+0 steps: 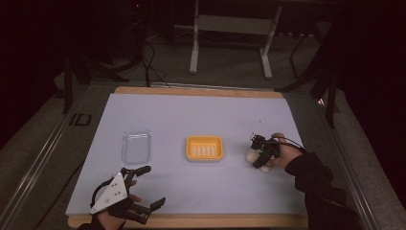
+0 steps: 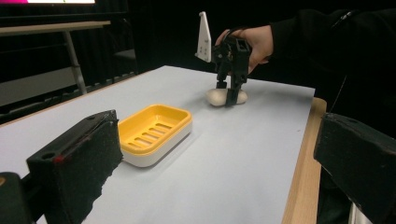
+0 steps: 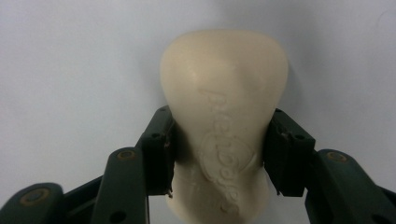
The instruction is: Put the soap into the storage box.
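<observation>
right gripper: closed on the sides of a pale cream bar of soap, which is resting on the light blue table mat.
left gripper: held wide open, nothing between its jaws.
yellow plastic soap dish: placed mid-mat, left of the soap.

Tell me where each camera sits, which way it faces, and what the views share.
High view: above the person's side, facing forward and down on the table; both hands and grippers show.
Left gripper view: rides the left gripper, facing across the dish toward the right gripper; own open jaws show.
Right gripper view: faces down on the soap between its jaws.
All share the soap.
</observation>
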{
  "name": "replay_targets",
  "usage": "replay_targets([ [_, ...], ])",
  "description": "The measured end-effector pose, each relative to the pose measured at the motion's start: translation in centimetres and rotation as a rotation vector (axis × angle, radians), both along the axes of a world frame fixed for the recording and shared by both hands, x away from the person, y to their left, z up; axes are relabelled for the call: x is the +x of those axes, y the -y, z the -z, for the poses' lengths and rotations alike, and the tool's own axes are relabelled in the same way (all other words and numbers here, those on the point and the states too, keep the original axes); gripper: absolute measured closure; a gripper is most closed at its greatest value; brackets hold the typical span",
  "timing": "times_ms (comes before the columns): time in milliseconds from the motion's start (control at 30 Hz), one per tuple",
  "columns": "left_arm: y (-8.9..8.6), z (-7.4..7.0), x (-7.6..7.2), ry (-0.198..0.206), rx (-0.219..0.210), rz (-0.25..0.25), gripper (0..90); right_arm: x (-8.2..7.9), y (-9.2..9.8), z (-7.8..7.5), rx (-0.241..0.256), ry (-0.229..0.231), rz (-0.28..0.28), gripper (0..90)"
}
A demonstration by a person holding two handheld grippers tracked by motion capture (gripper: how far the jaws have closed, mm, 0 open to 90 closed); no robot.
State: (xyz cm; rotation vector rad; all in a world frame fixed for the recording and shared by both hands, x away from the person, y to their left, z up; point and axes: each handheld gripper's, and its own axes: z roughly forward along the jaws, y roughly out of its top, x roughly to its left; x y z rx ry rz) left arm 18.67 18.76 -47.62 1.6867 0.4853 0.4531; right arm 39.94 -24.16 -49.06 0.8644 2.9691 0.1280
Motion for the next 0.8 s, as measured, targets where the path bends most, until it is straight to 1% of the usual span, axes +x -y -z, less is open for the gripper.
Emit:
replay_targets([
  [100,0.0,0.0,-0.1,0.001,-0.001,0.001,1.2,0.0,0.0,-0.4,0.006,0.0,-0.019,50.0],
  [133,0.0,0.0,-0.1,0.001,-0.001,0.001,1.2,0.0,0.0,-0.5,0.008,-0.013,-0.026,49.9],
  [200,0.0,0.0,-0.1,0.001,-0.001,0.0,1.2,-0.1,0.0,-0.6,0.004,-0.007,-0.035,50.0],
  [233,0.0,0.0,0.0,0.0,-0.003,0.0,1.2,-0.2,0.0,-0.6,0.001,-0.024,-0.038,50.0],
  [267,0.0,0.0,0.0,0.0,-0.003,0.001,1.1,-0.2,0.0,-0.7,-0.002,-0.001,-0.045,50.0],
  [333,0.0,0.0,0.0,0.0,0.0,0.001,1.2,-0.2,0.0,-0.8,-0.008,-0.015,-0.05,50.0],
  [367,0.0,0.0,0.0,0.001,0.0,0.002,1.1,-0.2,0.0,-0.9,-0.008,0.01,-0.055,50.0],
  [400,0.0,0.0,0.0,0.001,0.0,0.001,1.1,-0.2,0.0,-1.0,-0.01,-0.014,-0.062,50.0],
  [467,0.0,0.0,0.0,0.001,0.0,0.001,1.2,-0.3,-0.1,-1.3,-0.008,0.01,-0.063,50.1],
  [500,0.0,0.0,0.0,0.0,-0.001,0.001,1.2,-0.3,-0.1,-1.4,-0.013,-0.005,-0.072,50.1],
  [533,0.0,0.0,0.0,0.0,-0.001,0.001,1.1,-0.4,-0.1,-1.5,-0.011,0.016,-0.075,50.1],
  [600,0.0,0.0,0.0,-0.001,0.001,0.001,1.1,-0.5,-0.2,-1.8,-0.016,0.01,-0.086,50.1],
  [633,0.0,0.0,0.0,0.0,0.001,0.001,1.2,-0.4,-0.2,-1.9,-0.017,0.024,-0.089,50.1],
  [667,0.0,0.0,0.0,0.001,0.0,0.001,1.1,-0.4,-0.2,-2.0,-0.02,0.01,-0.092,50.1],
  [700,0.0,0.0,0.0,0.0,0.0,0.001,1.2,-0.5,-0.3,-2.1,-0.022,0.022,-0.095,50.1],
  [767,0.0,0.0,0.0,0.0,0.001,0.0,1.2,-0.4,-0.3,-2.4,-0.015,0.017,-0.102,50.1],
  [800,0.0,0.0,0.0,0.0,0.001,0.0,1.2,-0.5,-0.3,-2.6,-0.012,0.034,-0.113,50.1],
])
